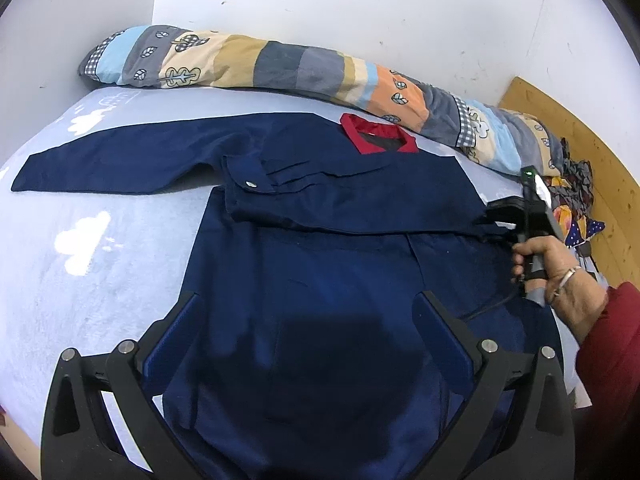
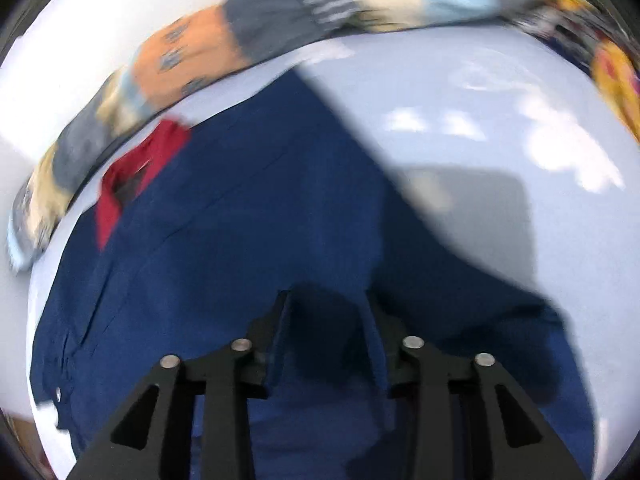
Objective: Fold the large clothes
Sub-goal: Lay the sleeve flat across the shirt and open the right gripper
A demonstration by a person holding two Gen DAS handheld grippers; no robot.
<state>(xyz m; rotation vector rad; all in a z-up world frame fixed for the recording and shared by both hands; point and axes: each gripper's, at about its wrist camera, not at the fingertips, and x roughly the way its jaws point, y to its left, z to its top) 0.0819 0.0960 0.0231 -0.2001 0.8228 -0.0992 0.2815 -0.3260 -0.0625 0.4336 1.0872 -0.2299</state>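
A navy jacket [image 1: 320, 208] with a red collar [image 1: 380, 136] lies flat on the pale blue bed sheet [image 1: 80, 264]. One sleeve [image 1: 100, 160] stretches out to the left. The other sleeve is folded across the chest, its cuff [image 1: 248, 180] near the middle. My left gripper [image 1: 308, 300] hovers open over the jacket's lower half. My right gripper [image 1: 496, 220], held by a hand [image 1: 568, 280], sits at the jacket's right edge. In the blurred right wrist view, the right gripper [image 2: 326, 300] has its jaws narrowly apart over the dark jacket [image 2: 240, 220], no pinch visible.
A rolled patchwork quilt [image 1: 280, 64] lies along the far side of the bed against the white wall. A heap of patterned clothes [image 1: 576, 200] sits at the right by a wooden board [image 1: 580, 140]. A red-sleeved arm reaches in from the right.
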